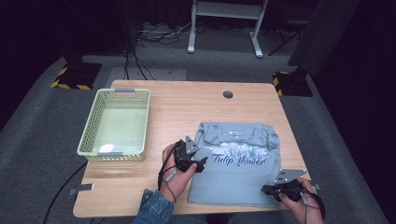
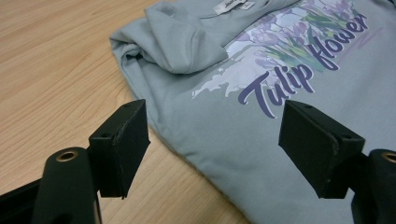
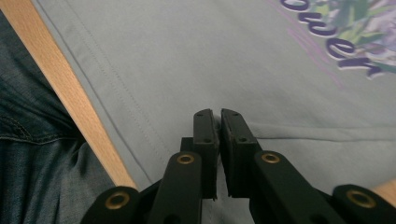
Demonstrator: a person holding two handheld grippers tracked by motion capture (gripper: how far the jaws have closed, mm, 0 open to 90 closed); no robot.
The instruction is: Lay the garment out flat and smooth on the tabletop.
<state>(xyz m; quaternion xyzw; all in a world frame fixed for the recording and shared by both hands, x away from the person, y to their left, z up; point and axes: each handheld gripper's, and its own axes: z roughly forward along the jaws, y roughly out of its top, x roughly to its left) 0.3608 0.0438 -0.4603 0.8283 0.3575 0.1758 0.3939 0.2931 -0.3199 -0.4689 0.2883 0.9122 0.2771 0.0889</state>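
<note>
Grey T-shirt (image 1: 236,170) lies folded flat on worktop (image 1: 187,107), near front edge, basket (image 1: 116,123) well apart to its left. Left tongs (image 2: 212,140) wide, over shirt's left edge, not gripping. Right tongs (image 3: 218,135) nearly closed at shirt's front-right corner; can't tell if fabric's pinched, tips hide it.

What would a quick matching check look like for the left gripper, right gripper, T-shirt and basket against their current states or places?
Things:
1. left gripper
2. right gripper
3. T-shirt
4. basket

States or places:
A. far left part of the table
B. shut, at the shirt's near right corner
C. folded, print up
D. open, astride the shirt's left edge

Pairs: 1-D, 2-B, 3-C, 4-A
</note>
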